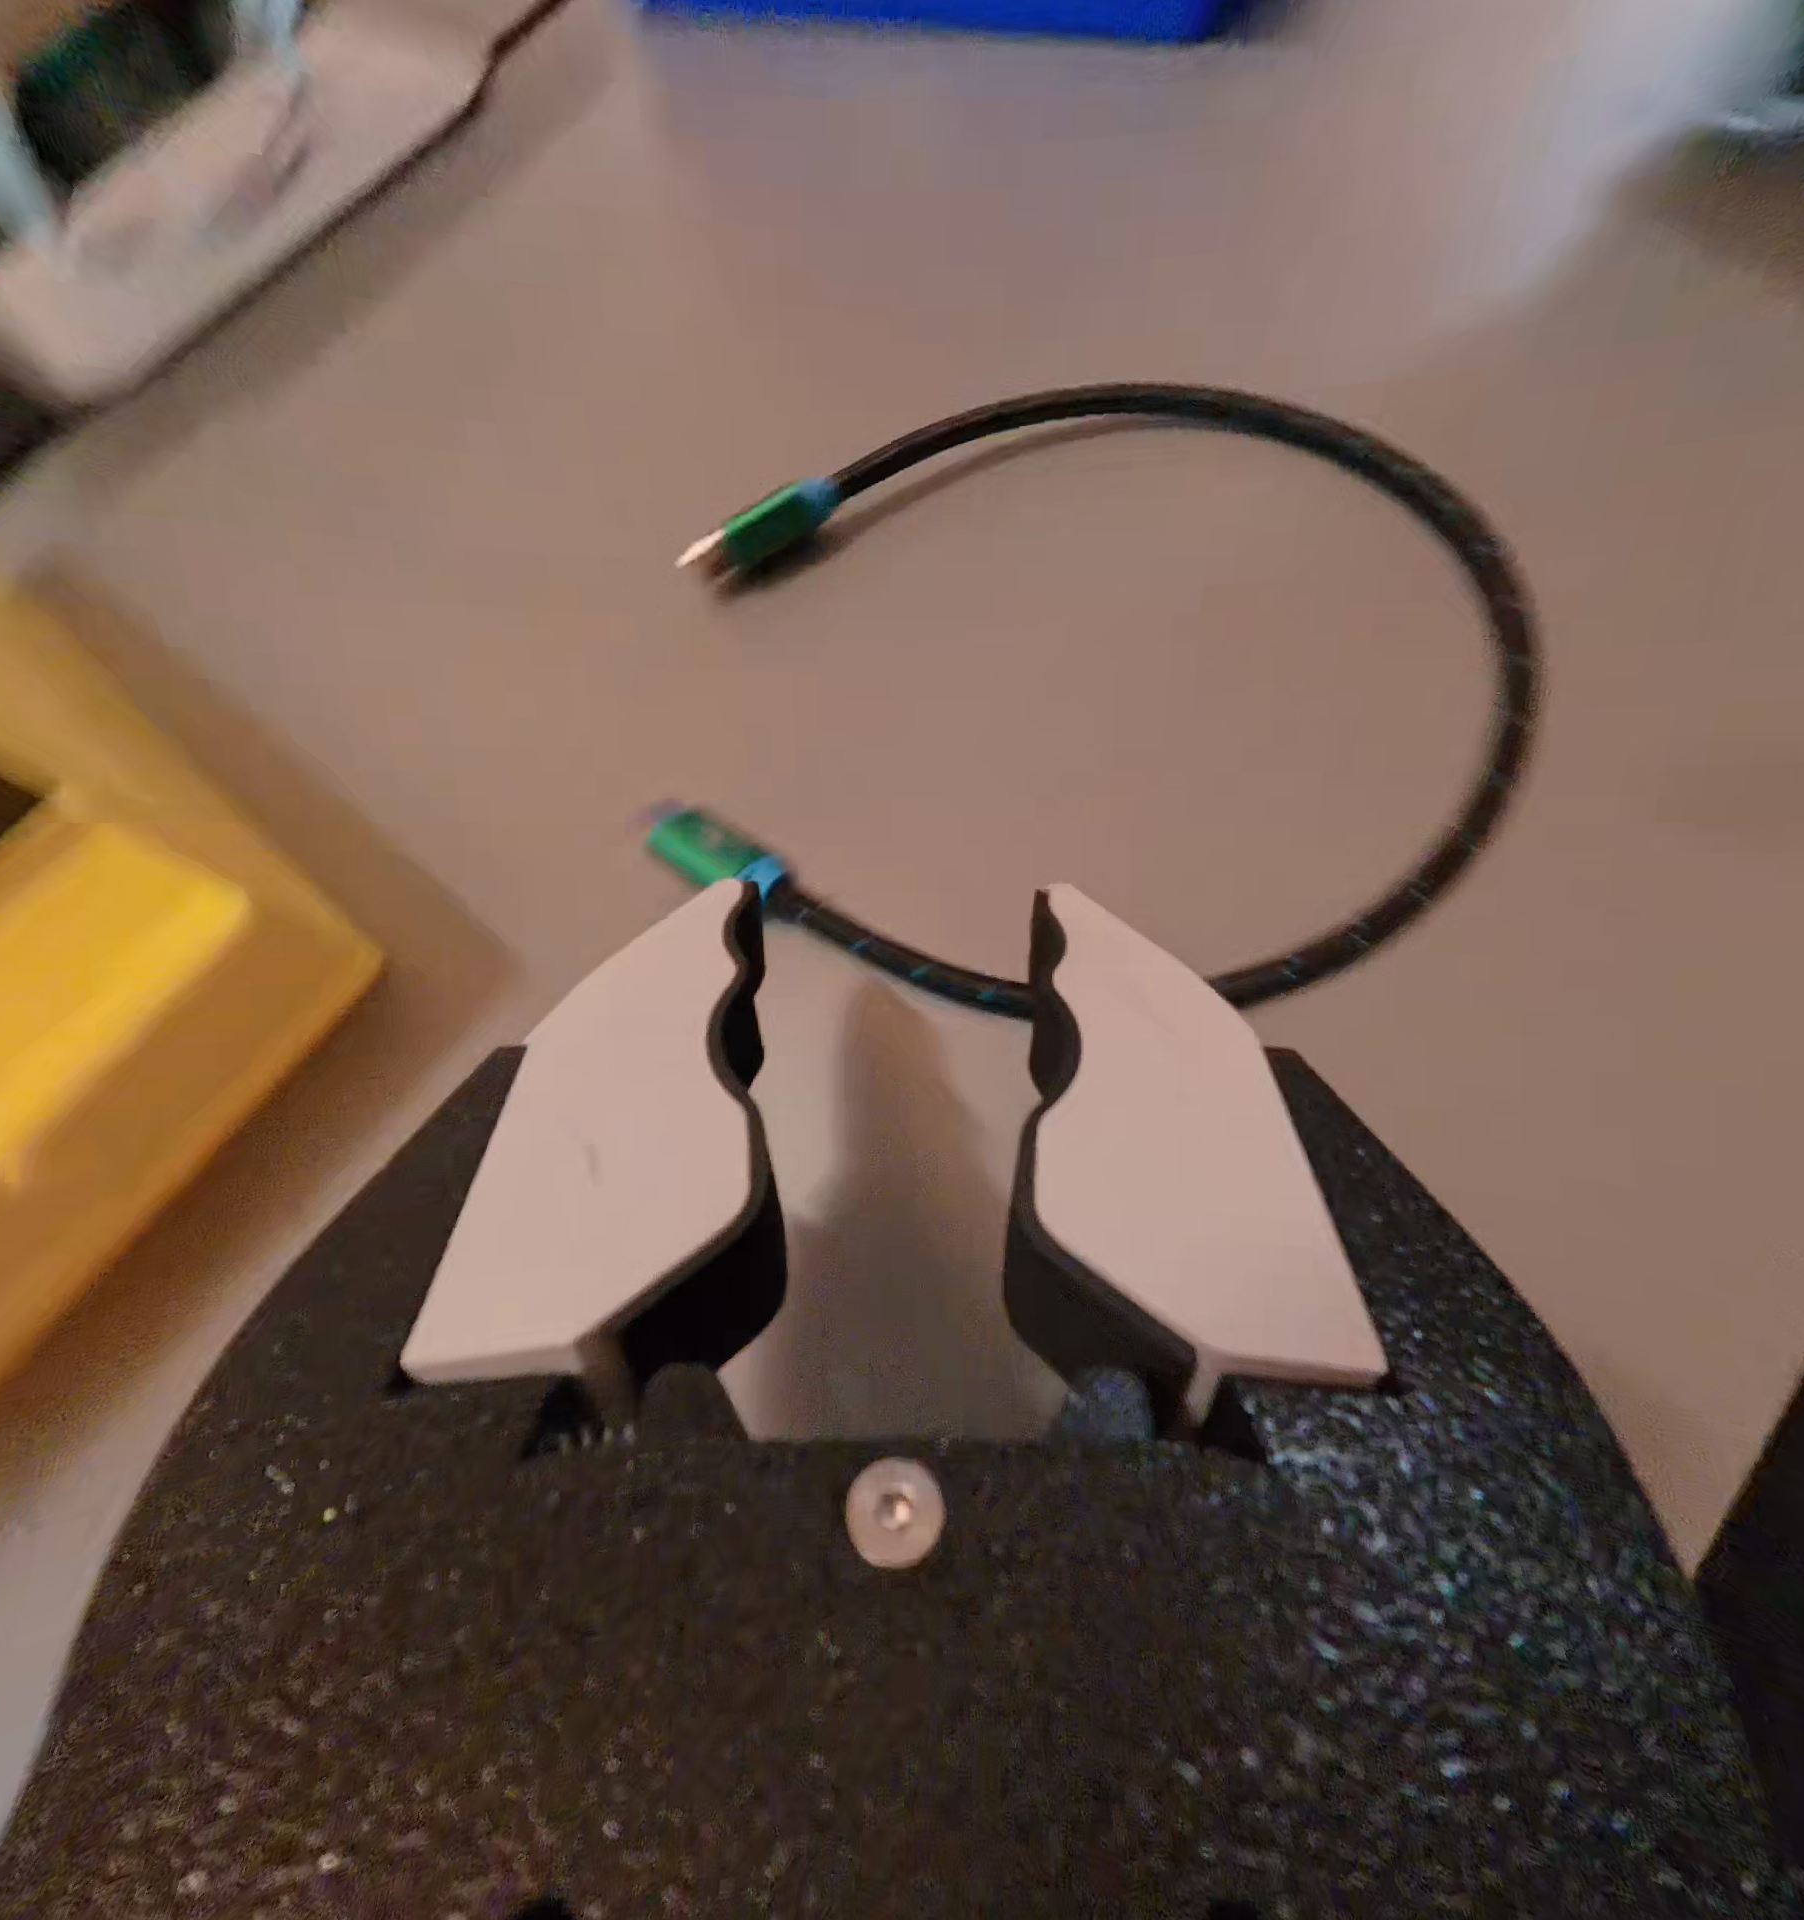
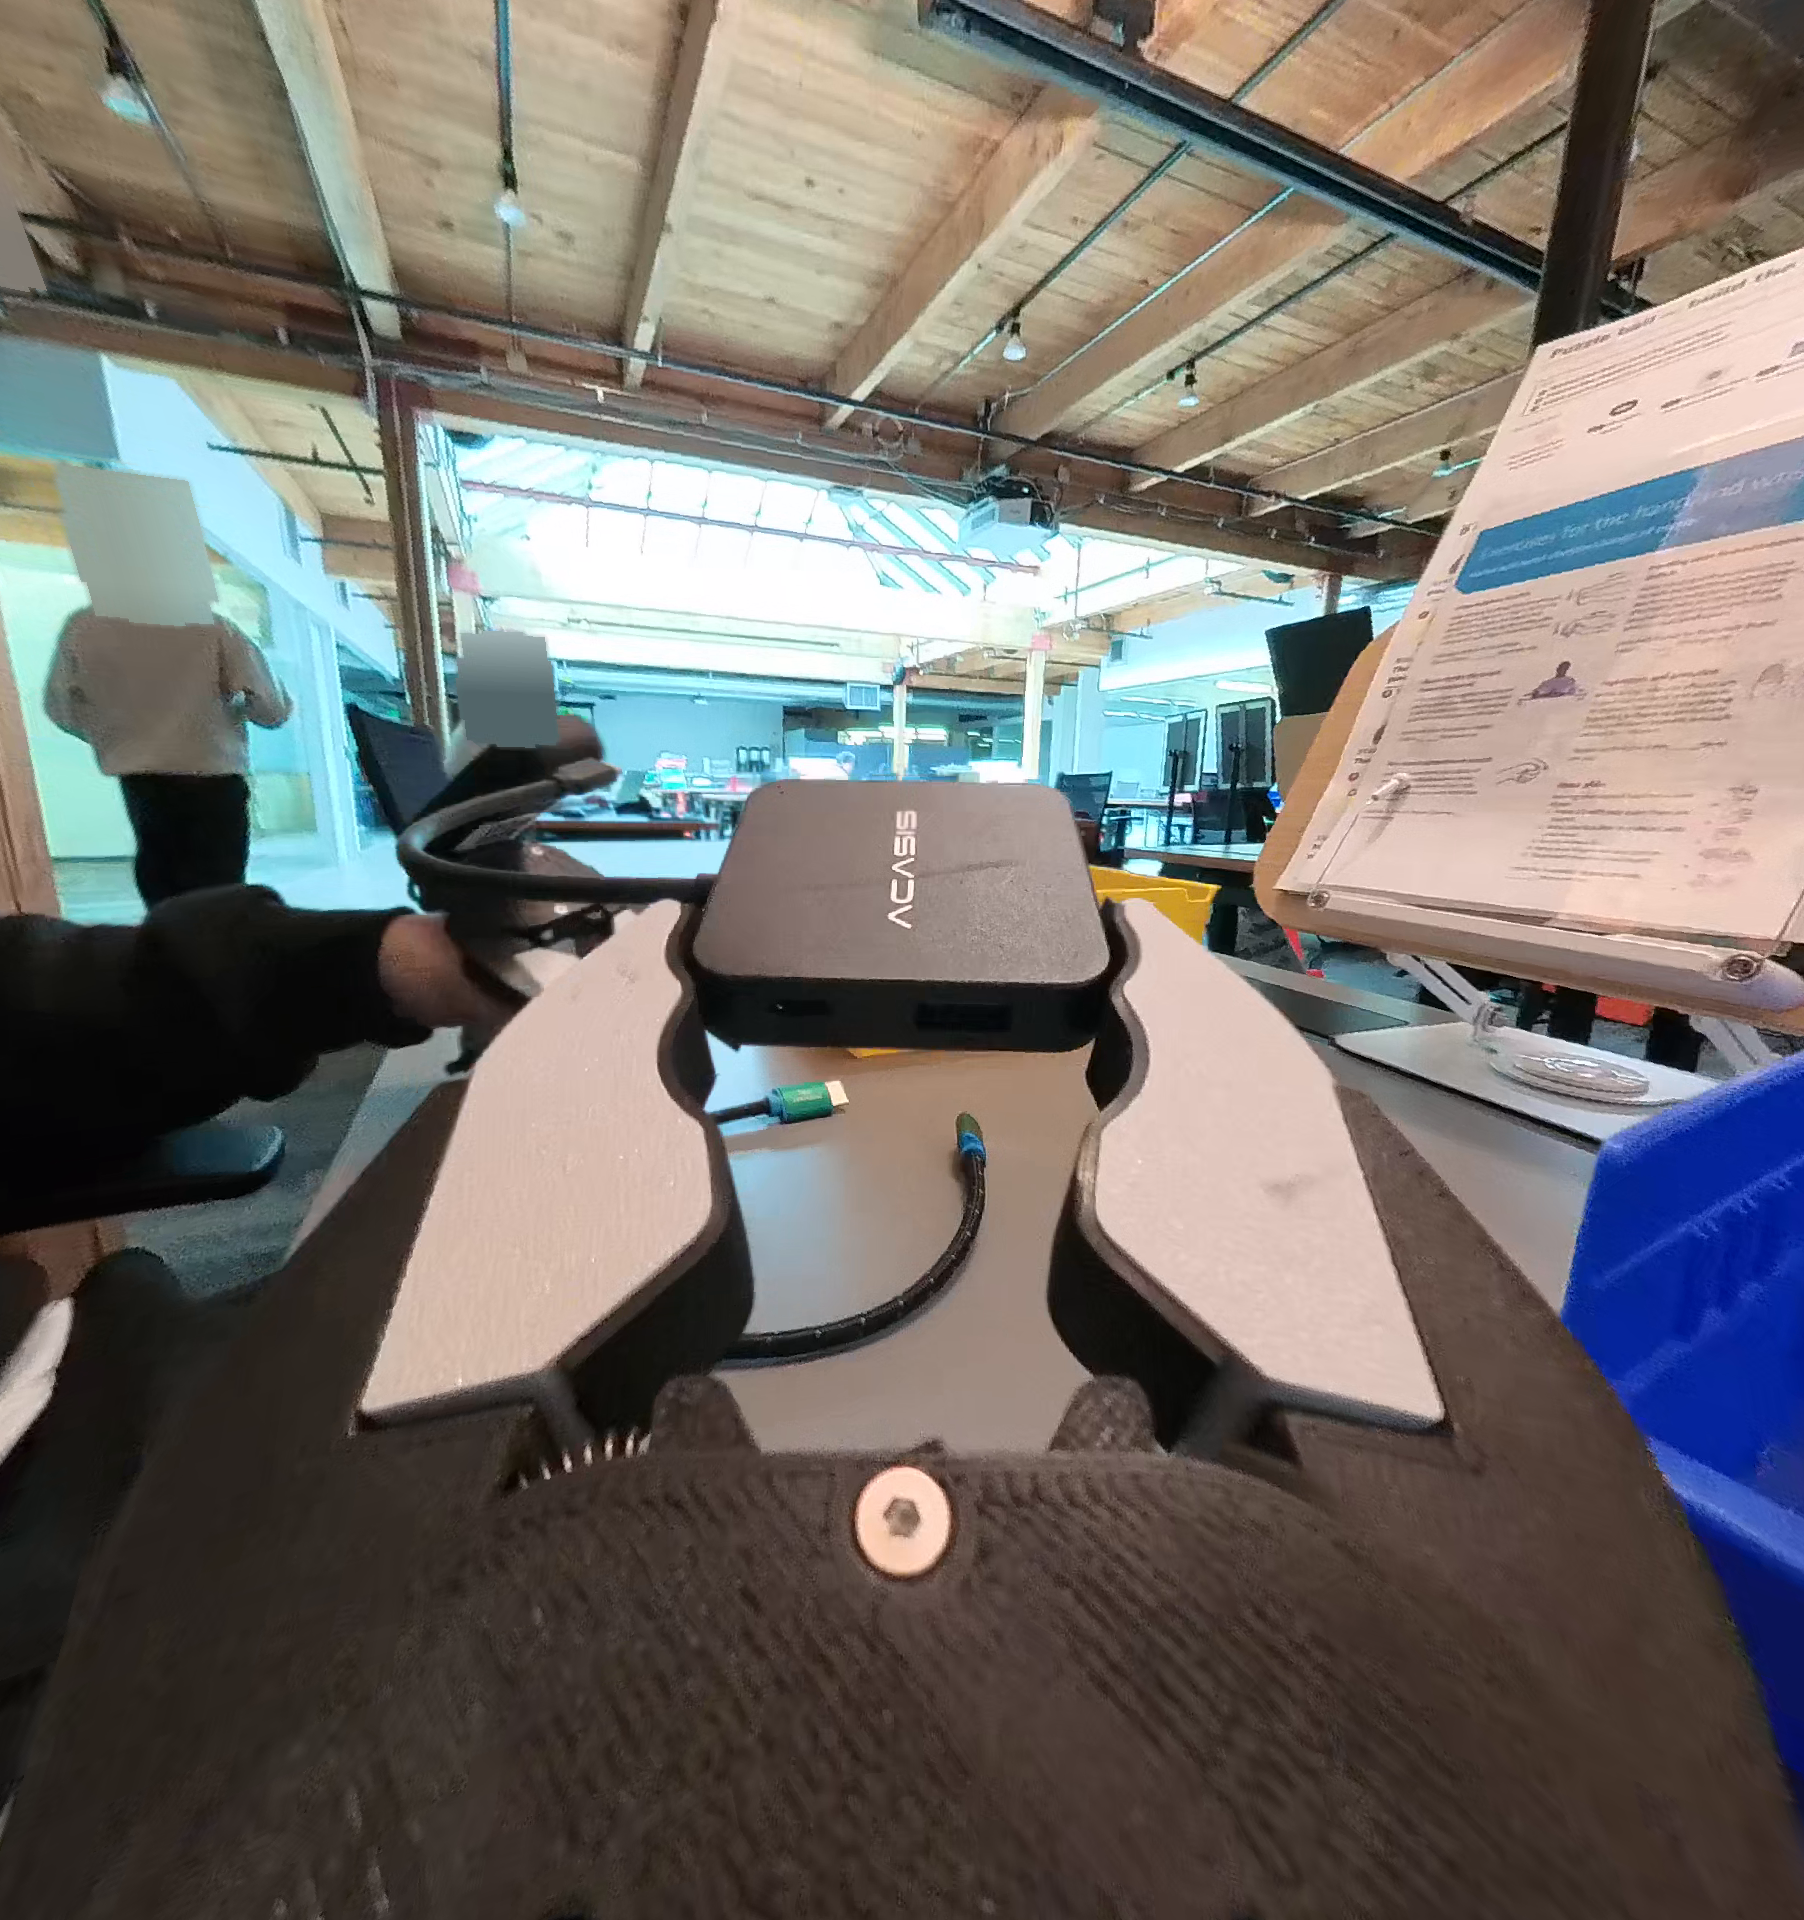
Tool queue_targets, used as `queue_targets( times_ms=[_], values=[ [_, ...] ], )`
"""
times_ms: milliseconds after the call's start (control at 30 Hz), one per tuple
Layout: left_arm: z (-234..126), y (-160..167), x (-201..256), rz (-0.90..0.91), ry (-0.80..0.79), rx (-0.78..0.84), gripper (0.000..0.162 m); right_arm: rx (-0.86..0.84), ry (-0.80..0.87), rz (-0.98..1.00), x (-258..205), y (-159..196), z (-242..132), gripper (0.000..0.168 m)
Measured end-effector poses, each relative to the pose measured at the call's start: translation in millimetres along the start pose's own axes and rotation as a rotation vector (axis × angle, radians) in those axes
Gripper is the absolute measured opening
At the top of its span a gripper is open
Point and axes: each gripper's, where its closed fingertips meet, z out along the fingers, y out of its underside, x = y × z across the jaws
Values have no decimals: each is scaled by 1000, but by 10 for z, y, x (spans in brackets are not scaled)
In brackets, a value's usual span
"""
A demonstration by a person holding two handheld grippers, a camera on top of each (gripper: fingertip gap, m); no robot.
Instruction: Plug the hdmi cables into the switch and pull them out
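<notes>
A short black braided HDMI cable [image 1: 1480, 644] lies curved on the grey table, with a green plug at each end. The far plug [image 1: 768, 525] points left. The near plug [image 1: 706, 847] lies just ahead of my left gripper [image 1: 893, 899], which is open and empty above the cable. My right gripper [image 2: 903, 920] is shut on the black switch box [image 2: 903, 894] and holds it above the table, its two ports facing me. The cable [image 2: 877, 1320] and both plugs [image 2: 799, 1101] also show below the switch in the right wrist view.
A yellow bin [image 1: 98, 987] stands at the left of the left wrist view. A blue bin [image 2: 1729, 1330] is at the right. A document stand with a printed sheet [image 2: 1604, 675] stands behind it. A sleeved arm [image 2: 150, 1018] reaches in from the left. The switch's own black lead [image 2: 524, 873] trails left.
</notes>
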Motion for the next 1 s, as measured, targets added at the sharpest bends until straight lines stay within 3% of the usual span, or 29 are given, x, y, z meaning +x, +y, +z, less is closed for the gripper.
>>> queue_targets(
  times_ms=[67, 233, 400, 633, 733, 900, 1000],
  values=[
    [54, 71, -133, -141, -90, -52, 50, 3, -27, 5, -47, -1, 5, 73],
    [234, 116, -108, -228, -111, -137, 50, 137, -261, 154, -316, -229, -48, 73],
    [290, 139, -128, -205, -175, -200, 50, 274, -394, 249, -428, -454, -192, 73],
    [278, 155, -149, -110, -179, -239, 34, 247, -378, 232, -417, -403, -162, 73],
    [336, 125, -181, -61, -122, -215, 25, 219, -373, 225, -426, -357, -136, 72],
    [422, -34, 50, 244, 196, -75, 16, 175, -368, 207, -447, -283, -95, 73],
    [450, -94, 18, 285, 182, -59, 14, 171, -361, 204, -436, -276, -94, 73]
  ],
)
